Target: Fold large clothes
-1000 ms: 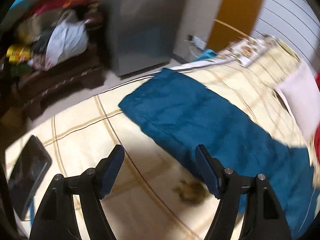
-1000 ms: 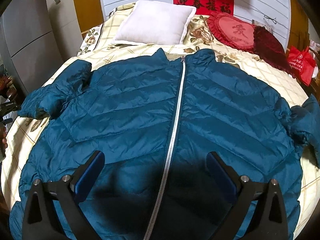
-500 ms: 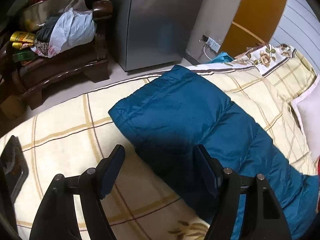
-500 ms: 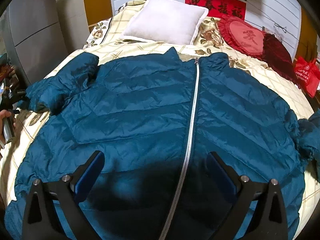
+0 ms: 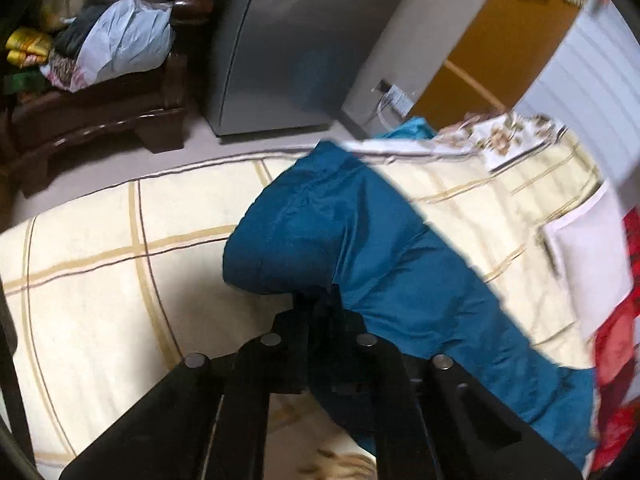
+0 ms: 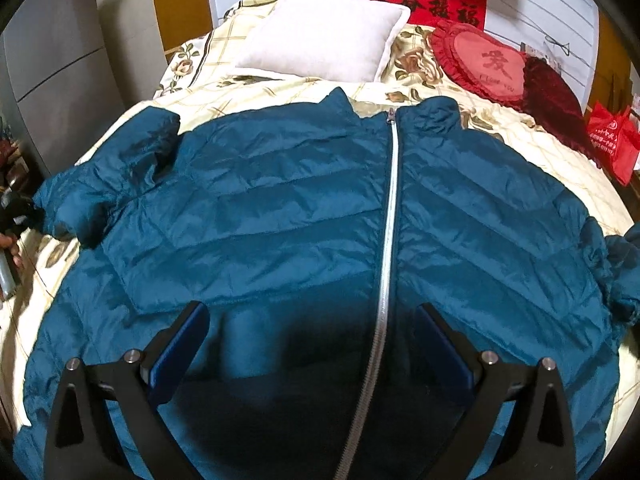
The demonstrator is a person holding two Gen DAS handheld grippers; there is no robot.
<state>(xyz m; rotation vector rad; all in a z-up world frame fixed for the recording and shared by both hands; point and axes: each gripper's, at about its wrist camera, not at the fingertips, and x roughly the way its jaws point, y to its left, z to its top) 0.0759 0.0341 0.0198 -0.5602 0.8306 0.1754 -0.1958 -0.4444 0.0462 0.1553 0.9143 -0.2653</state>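
A large teal puffer jacket (image 6: 280, 216) lies flat, front up and zipped, on a bed with a cream checked sheet (image 5: 100, 288). Its left sleeve (image 5: 340, 232) runs toward the bed's edge. My left gripper (image 5: 318, 300) is shut on that sleeve near the cuff; it shows at the far left of the right wrist view (image 6: 16, 216). My right gripper (image 6: 312, 332) is open and empty, hovering over the jacket's lower front beside the grey zip (image 6: 390, 220). The right sleeve (image 6: 616, 264) bunches at the bed's right edge.
A white pillow (image 6: 324, 36) and red heart cushions (image 6: 492, 64) lie at the head of the bed. A grey cabinet (image 5: 288, 44) and a dark wooden bench piled with bags (image 5: 92, 80) stand left of the bed. A red bag (image 6: 612, 140) sits at the right.
My left gripper moved forward onto the sleeve cuff and closed on it. My right gripper shifted slightly left over the jacket and stayed open.
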